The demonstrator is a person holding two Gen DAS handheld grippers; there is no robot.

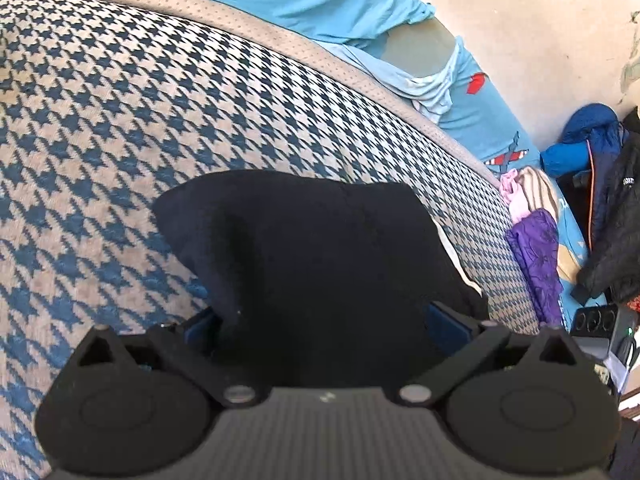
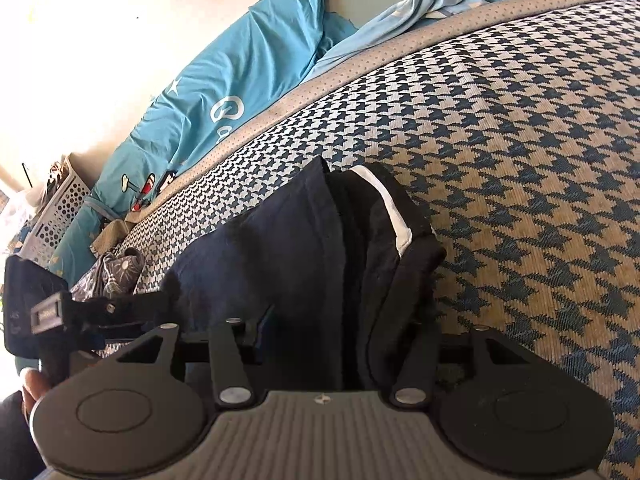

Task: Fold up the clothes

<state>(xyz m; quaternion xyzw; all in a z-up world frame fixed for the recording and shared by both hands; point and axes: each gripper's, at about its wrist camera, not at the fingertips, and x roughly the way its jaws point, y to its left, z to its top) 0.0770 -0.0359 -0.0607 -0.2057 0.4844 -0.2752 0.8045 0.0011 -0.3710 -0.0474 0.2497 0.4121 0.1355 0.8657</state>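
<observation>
Over the houndstooth mattress (image 1: pixel 120 128) I have both tools low and tipped forward along the dark garment (image 1: pixel 304 248). My left hand-held gripper (image 1: pixel 320 320) has its jaws spread wide with the black cloth bunched between them; whether the blue pads (image 1: pixel 444 328) are pinching it I cannot tell. My right hand-held gripper (image 2: pixel 344 328) sits on the same garment (image 2: pixel 304 248), jaws also apart around a thick fold, grip unclear. From the right wrist view the garment lies folded on the mattress (image 2: pixel 520 160), a white stripe (image 2: pixel 394 208) along its upper edge. Beyond the mattress, a turquoise printed sheet (image 1: pixel 320 0) runs against a pale wall (image 1: pixel 520 20). At the mattress's far end lie purple cloth (image 1: pixel 536 256) and jackets (image 1: pixel 612 216); a perforated basket (image 2: pixel 60 208) stands at the other end.
</observation>
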